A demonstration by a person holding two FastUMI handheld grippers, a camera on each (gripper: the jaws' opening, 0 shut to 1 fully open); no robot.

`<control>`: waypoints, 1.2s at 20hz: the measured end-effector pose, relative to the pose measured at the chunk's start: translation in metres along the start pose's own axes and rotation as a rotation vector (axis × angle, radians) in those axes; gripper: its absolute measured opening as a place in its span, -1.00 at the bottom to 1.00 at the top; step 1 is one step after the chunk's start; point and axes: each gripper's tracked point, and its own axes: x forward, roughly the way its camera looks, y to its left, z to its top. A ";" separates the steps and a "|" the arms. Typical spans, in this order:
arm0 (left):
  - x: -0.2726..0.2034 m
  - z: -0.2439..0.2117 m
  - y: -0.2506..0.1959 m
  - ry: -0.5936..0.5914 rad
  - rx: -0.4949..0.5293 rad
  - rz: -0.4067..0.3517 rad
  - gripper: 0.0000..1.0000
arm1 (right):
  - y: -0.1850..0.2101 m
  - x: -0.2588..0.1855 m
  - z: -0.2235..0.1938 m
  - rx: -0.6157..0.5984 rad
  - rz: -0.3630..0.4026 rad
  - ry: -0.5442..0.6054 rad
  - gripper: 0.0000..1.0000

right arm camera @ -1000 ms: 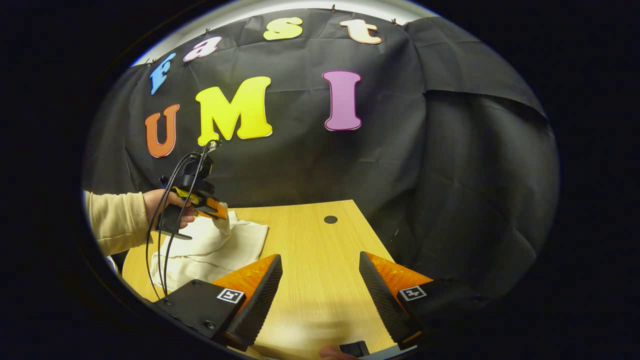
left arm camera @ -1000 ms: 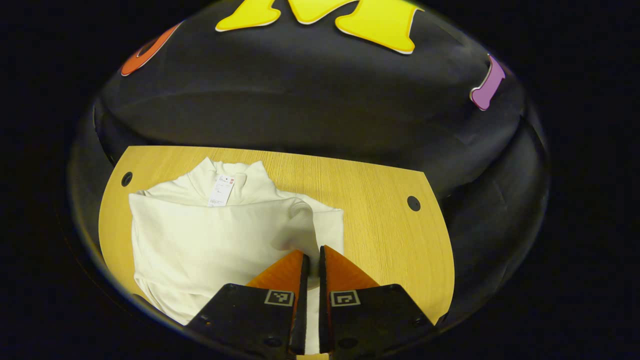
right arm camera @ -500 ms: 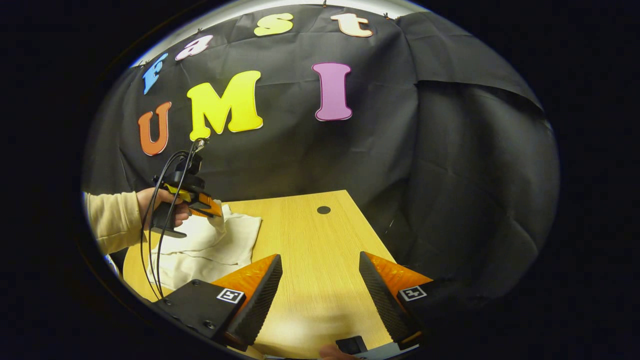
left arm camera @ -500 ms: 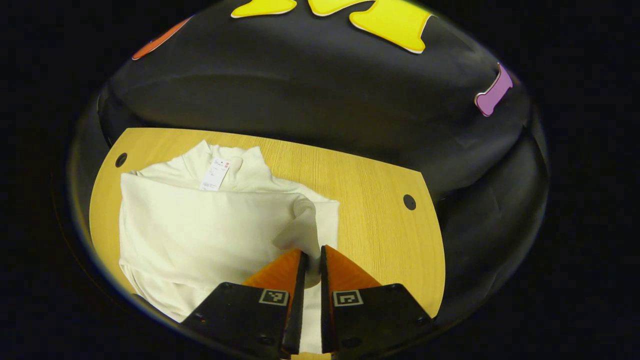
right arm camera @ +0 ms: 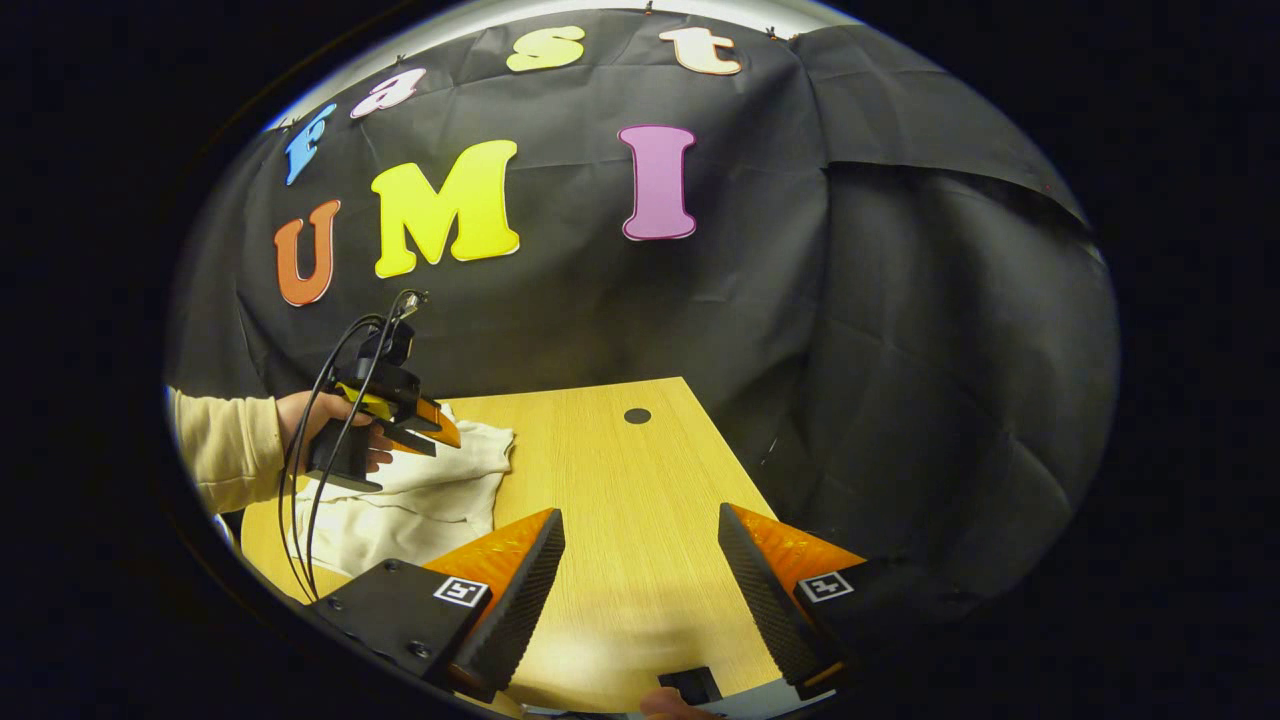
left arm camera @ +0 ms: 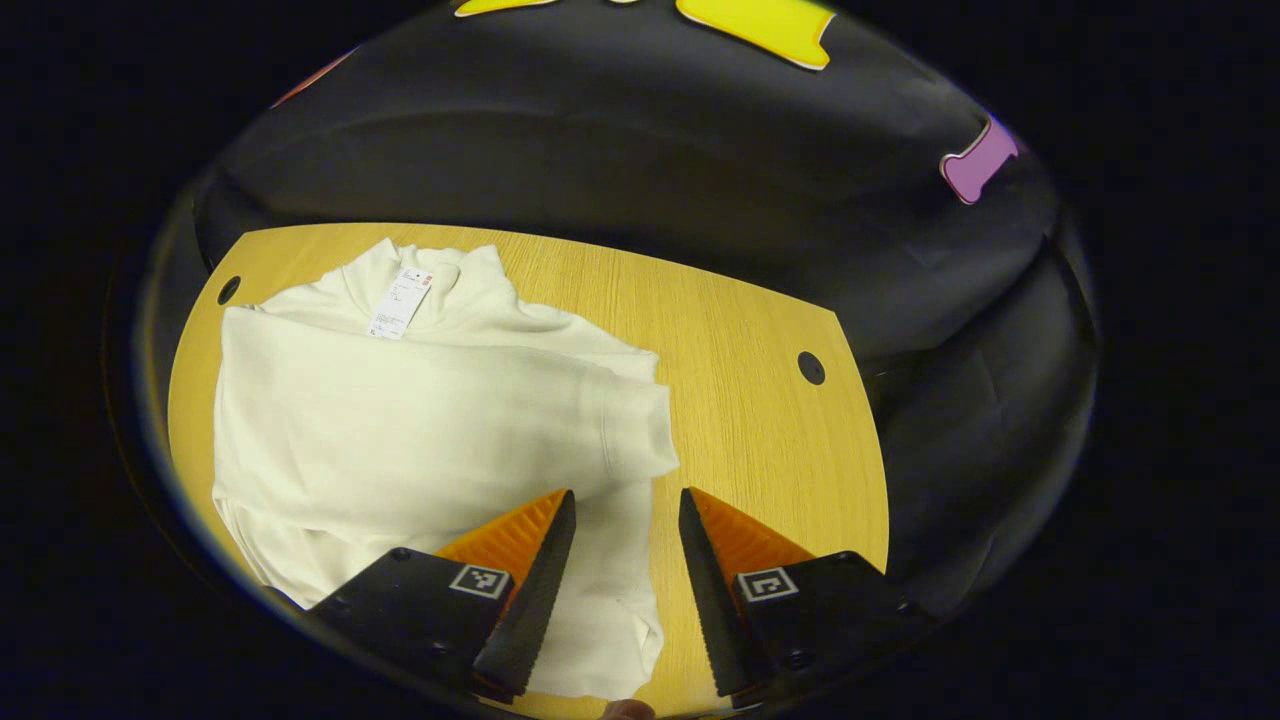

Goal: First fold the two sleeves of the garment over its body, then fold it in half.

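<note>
In the left gripper view, a cream-white long-sleeved garment lies flat on a light wooden table, over the table's left half. Its collar, with a small white label, points toward the black cloth wall at the far edge. A sleeve lies folded straight across the body, its cuff ending at the garment's right edge. The left gripper hangs just above the lower right part of the garment, below the cuff; its fingers stand apart with nothing between them, and cloth and bare wood show through the gap. A round dark hole sits in the table to the right, another near the far left corner.

The right gripper view looks along the table from the other side. Here the garment appears as a low pale heap at the left, and the left gripper is seen from outside, held over the cloth by a hand that comes out of a pale cream sleeve cuff, with black cables looping down from it. The right gripper is in the foreground over bare wood, well apart from the garment; its fingers are spread wide and hold nothing. A fingertip and a small dark part show at the bottom edge.
</note>
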 end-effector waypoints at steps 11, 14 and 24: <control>-0.067 -0.031 0.106 -0.137 0.020 0.082 0.97 | 0.084 0.010 -0.021 -0.055 0.087 0.042 0.92; -0.086 -0.056 0.147 -0.111 0.006 0.115 0.97 | 0.116 0.014 -0.032 -0.082 0.113 0.061 0.92; -0.177 -0.118 0.257 -0.126 0.062 0.305 0.97 | 0.205 0.045 -0.107 -0.188 0.157 0.212 0.92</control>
